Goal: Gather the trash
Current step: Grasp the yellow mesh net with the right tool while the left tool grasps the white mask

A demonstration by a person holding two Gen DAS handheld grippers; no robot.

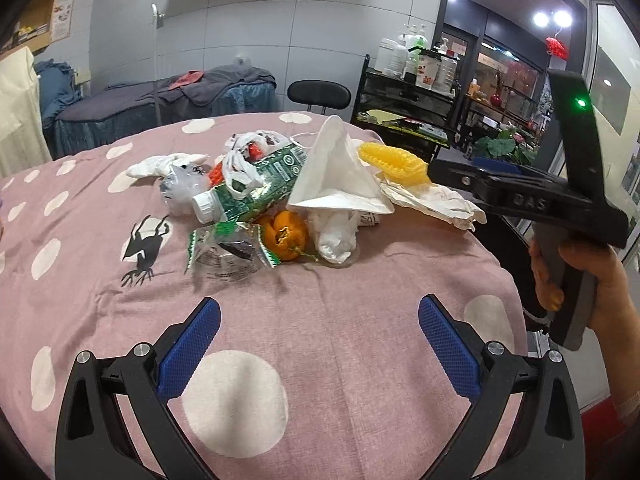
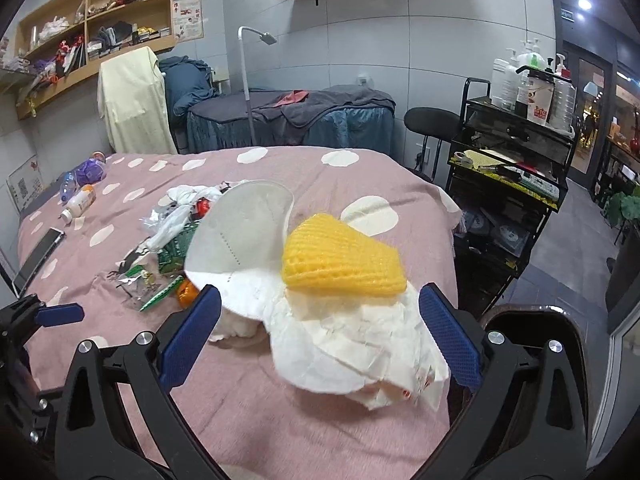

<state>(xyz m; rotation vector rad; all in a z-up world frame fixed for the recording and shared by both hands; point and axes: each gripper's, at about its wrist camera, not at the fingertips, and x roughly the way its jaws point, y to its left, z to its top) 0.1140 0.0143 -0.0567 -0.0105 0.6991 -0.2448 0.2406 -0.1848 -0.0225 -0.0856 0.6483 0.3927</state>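
Observation:
A heap of trash lies on the pink dotted bedspread (image 1: pixel 320 312): a green bottle (image 1: pixel 256 188), orange peel (image 1: pixel 286 236), a clear wrapper (image 1: pixel 224 252), plastic bags (image 1: pixel 240 152), a white mask (image 1: pixel 338 172), yellow foam netting (image 1: pixel 394 160) and crumpled white paper (image 1: pixel 436 200). My left gripper (image 1: pixel 319 332) stands open in front of the heap, nothing between its fingers. My right gripper (image 2: pixel 320 336) is open with its blue pads on either side of the crumpled paper (image 2: pixel 360 344), the netting (image 2: pixel 344 260) just beyond. The mask (image 2: pixel 240 236) leans behind.
On the bed's far left lie a phone (image 2: pixel 38 256), a small white bottle (image 2: pixel 80 202), a clear bottle (image 2: pixel 68 184) and a purple bundle (image 2: pixel 90 170). A black cart (image 2: pixel 508 176) with bottles stands right of the bed, a stool (image 2: pixel 432 120) behind. A hand (image 1: pixel 580 276) holds the right gripper.

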